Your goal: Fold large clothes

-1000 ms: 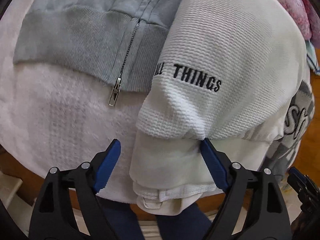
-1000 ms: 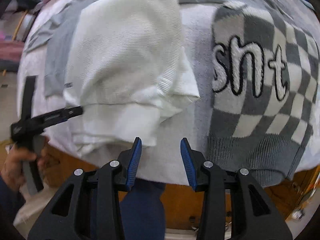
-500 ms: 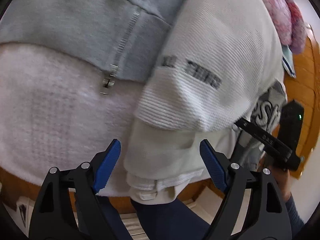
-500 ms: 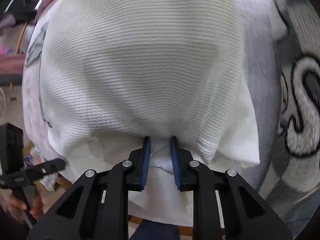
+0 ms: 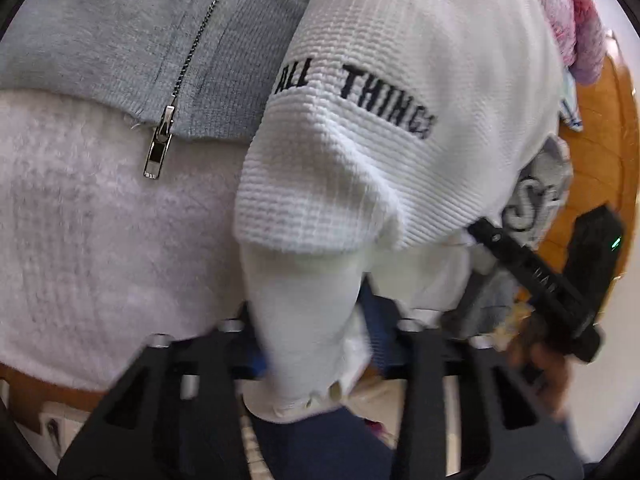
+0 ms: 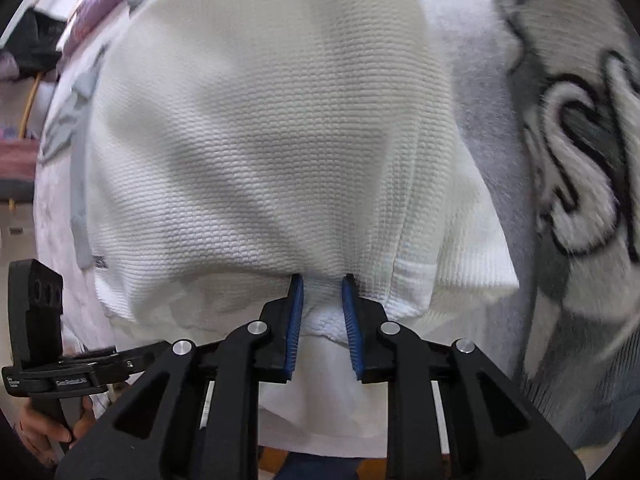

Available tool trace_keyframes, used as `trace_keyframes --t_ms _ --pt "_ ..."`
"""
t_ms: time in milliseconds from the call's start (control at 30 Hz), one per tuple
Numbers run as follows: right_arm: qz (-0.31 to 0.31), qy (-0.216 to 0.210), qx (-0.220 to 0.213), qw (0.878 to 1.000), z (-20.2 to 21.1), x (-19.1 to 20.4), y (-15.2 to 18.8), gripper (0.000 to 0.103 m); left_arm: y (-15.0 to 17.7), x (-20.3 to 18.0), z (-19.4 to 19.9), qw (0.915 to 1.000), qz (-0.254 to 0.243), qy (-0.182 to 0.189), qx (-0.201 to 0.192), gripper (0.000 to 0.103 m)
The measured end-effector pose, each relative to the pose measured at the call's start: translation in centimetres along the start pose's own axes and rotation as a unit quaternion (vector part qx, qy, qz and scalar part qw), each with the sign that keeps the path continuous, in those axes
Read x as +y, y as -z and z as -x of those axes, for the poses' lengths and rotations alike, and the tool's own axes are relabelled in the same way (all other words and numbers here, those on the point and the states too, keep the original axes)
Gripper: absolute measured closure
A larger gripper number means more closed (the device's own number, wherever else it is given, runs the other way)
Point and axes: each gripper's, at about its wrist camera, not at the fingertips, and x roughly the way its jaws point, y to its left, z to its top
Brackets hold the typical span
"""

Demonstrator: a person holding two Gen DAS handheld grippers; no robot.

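A wooden tabletop (image 5: 600, 152) lies under a fluffy white blanket (image 5: 80, 240) piled with clothes. At its near edge the left claw (image 5: 312, 344) is closing on the white waffle-knit top's (image 6: 260, 140) hanging hem, while the right claw (image 6: 322, 320) is easing open with a fold between its pads. Beyond lie a grey zip hoodie (image 5: 120, 40) and a checkered sweater (image 6: 580, 160).
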Motion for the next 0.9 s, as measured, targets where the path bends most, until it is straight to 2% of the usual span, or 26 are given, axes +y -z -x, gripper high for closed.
trace_keyframes --t_ms 33,133,233,300,333,400,433,467,500,567,600,633,733,800,900 --pt "-0.015 -0.015 -0.012 1.0 0.7 -0.1 0.6 0.062 0.1 -0.1 0.7 0.9999 0.002 0.014 0.005 0.077" --pt "-0.063 -0.044 -0.045 0.996 3.0 -0.5 2.8 0.043 0.3 -0.8 2.7 0.9988 -0.003 0.048 0.01 0.079" --pt "-0.139 -0.077 -0.071 0.985 5.0 -2.0 6.1 0.035 0.3 -1.1 4.3 0.9971 0.002 0.075 0.011 0.079" --pt "-0.215 -0.118 -0.075 0.967 5.6 -3.8 8.3 0.03 0.2 -1.3 5.1 0.9961 0.011 0.087 0.013 0.079" --pt "-0.27 -0.16 -0.068 0.947 5.1 -4.9 9.9 0.03 0.1 -1.4 5.3 0.9956 0.015 0.092 0.014 0.079" --pt "-0.361 -0.217 -0.062 0.905 4.0 -6.5 12.4 0.03 0.1 -1.6 5.9 0.9952 0.014 0.095 0.018 0.079" --pt "-0.419 -0.256 -0.062 0.869 2.7 -7.2 14.3 0.029 0.2 -1.6 6.0 0.9953 0.011 0.094 0.018 0.079" --pt "-0.446 -0.274 -0.062 0.85 2.1 -7.5 15.0 0.029 0.2 -1.8 6.2 0.9957 0.006 0.091 0.019 0.079" --pt "-0.48 -0.304 -0.064 0.82 0.9 -7.4 16.1 0.029 0.2 -2.0 6.3 0.9956 0.007 0.091 0.02 0.079" --pt "-0.518 -0.347 -0.064 0.78 -0.6 -6.9 17.2 0.027 0.2 -2.0 6.4 0.9951 0.015 0.095 0.021 0.079" --pt "-0.529 -0.358 -0.065 0.767 -1.2 -6.7 17.3 0.027 0.2 -2.1 6.4 0.9949 0.017 0.097 0.022 0.079" --pt "-0.544 -0.38 -0.069 0.745 -2.2 -6.0 17.9 0.026 0.4 -2.8 6.1 0.9947 0.019 0.099 0.021 0.079" --pt "-0.58 -0.41 -0.067 0.701 -4.0 -4.6 19.0 0.023 0.4 -3.0 6.0 0.9936 0.025 0.108 0.022 0.079" --pt "-0.599 -0.437 -0.08 0.666 -4.8 -4.0 20.1 0.021 0.4 -2.9 6.2 0.9928 0.028 0.114 0.022 0.079" --pt "-0.596 -0.468 -0.105 0.643 -5.6 -4.3 20.6 0.021 0.4 -2.8 6.2 0.993 0.023 0.113 0.023 0.079"
